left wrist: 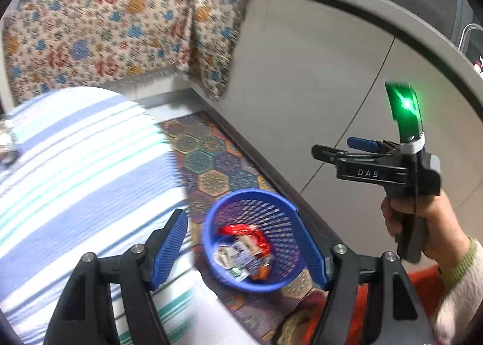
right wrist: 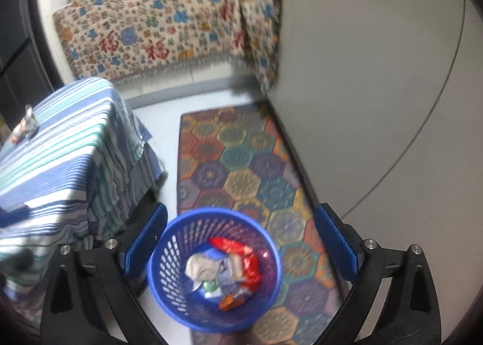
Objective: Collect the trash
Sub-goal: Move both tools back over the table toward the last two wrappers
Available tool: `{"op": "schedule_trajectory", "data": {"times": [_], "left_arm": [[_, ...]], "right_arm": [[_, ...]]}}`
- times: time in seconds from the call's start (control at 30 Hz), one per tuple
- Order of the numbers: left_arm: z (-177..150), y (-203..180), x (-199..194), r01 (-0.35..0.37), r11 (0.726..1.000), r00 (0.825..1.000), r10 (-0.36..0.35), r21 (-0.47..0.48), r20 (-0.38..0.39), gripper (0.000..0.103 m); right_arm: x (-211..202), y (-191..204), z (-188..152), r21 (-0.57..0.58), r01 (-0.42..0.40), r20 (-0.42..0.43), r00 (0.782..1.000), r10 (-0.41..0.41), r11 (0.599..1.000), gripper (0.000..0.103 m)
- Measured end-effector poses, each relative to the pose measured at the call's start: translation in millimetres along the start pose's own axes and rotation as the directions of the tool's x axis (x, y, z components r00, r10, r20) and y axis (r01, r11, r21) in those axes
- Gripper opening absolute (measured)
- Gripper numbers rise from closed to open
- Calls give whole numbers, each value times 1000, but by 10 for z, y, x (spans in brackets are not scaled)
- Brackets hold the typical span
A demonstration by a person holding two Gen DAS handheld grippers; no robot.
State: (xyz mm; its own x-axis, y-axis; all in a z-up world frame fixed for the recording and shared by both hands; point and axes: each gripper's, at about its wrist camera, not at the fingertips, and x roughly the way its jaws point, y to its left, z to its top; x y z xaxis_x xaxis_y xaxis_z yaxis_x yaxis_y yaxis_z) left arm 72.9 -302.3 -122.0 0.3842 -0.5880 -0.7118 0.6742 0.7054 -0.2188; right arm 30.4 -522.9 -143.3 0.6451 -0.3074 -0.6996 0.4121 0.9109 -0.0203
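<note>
**Both grippers empty above the basket**

I am looking down past the striped tablecloth (right wrist: 54,164) and the hexagon-patterned rug (right wrist: 241,170) at the blue basket (right wrist: 169,269), which is standing on the floor at the rug's edge, beside the table. Wrappers (right wrist: 232,266) are lying in a heap in its bottom, a red one (left wrist: 250,232) uppermost. More trash (right wrist: 25,126) is sitting on the tablecloth, near its far edge, well apart from the basket.

I am holding the right gripper (right wrist: 241,242) over the basket with its fingers spread wide and nothing between them. The left gripper (left wrist: 241,248) is also standing open and empty.

My worry is the light basket: a low finger catching its rim could tip it and spill the wrappers. Both views are smearing, so I could also misjudge the reach for the table trash.
</note>
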Motion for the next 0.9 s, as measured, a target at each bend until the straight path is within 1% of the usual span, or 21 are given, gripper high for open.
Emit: {"op": "schedule_trajectory", "data": {"times": [0.1,0.2,0.23,0.3,0.33,0.37,0.43,0.47,0.53,0.57,0.6,0.67,0.7,0.77,0.8,0.83,0.9], "left_arm": [[-93,390,-403,-68,998,998,68,-4,3,73],[-226,912,-692,-156,987,988,156,-22,-14,73],[-273,1155,-773,-201,979,979,200,-36,-28,73],[-345,1531,-853,-257,964,966,253,-68,-60,73],[-392,1757,-902,-287,953,957,281,-92,-74,73],[-432,1942,-944,-312,944,949,304,-111,-84,73],[-498,2254,-1008,-356,924,934,345,-141,-99,73],[-533,2421,-1018,-381,911,924,369,-155,-105,73],[-573,2744,-1000,-429,885,903,412,-179,-123,73],[-589,2849,-979,-433,880,901,415,-192,-128,73],[-602,2945,-970,-431,879,902,411,-203,-132,73],[-597,3158,-918,-417,882,908,394,-219,-142,73],[-582,3213,-919,-416,886,909,398,-206,-125,73],[-542,3312,-876,-413,894,910,397,-175,-124,74],[-516,3361,-865,-411,899,911,397,-151,-116,78],[-489,3425,-861,-397,907,917,384,-137,-112,81],[-431,3520,-820,-387,915,921,376,-116,-102,90]], "right_arm": [[-155,308,-12,-30,-8,51,999,10,1000,99],[-272,771,14,-87,-50,61,997,56,995,100],[-329,1045,31,-127,-87,58,994,95,988,100],[-383,1458,40,-176,-141,42,988,151,974,100],[-400,1728,50,-195,-183,23,981,191,964,100],[-404,2003,60,-210,-232,2,971,238,950,100],[-365,2452,67,-229,-302,-30,952,304,925,100],[-325,2714,73,-242,-325,-45,945,324,914,100],[-196,3145,74,-263,-343,-67,939,338,902,100],[-130,3284,67,-268,-348,-76,937,340,899,100],[-32,3448,59,-271,-350,-90,937,339,896,100],[188,3744,21,-282,-353,-126,936,330,892,100],[274,3855,13,-290,-352,-137,936,325,890,100],[401,4001,16,-310,-344,-143,939,314,887,100],[435,4057,3,-321,-339,-146,940,308,884,100],[479,4124,-14,-337,-332,-152,943,297,881,100],[511,4195,-45,-351,-324,-155,946,286,878,102]]}}
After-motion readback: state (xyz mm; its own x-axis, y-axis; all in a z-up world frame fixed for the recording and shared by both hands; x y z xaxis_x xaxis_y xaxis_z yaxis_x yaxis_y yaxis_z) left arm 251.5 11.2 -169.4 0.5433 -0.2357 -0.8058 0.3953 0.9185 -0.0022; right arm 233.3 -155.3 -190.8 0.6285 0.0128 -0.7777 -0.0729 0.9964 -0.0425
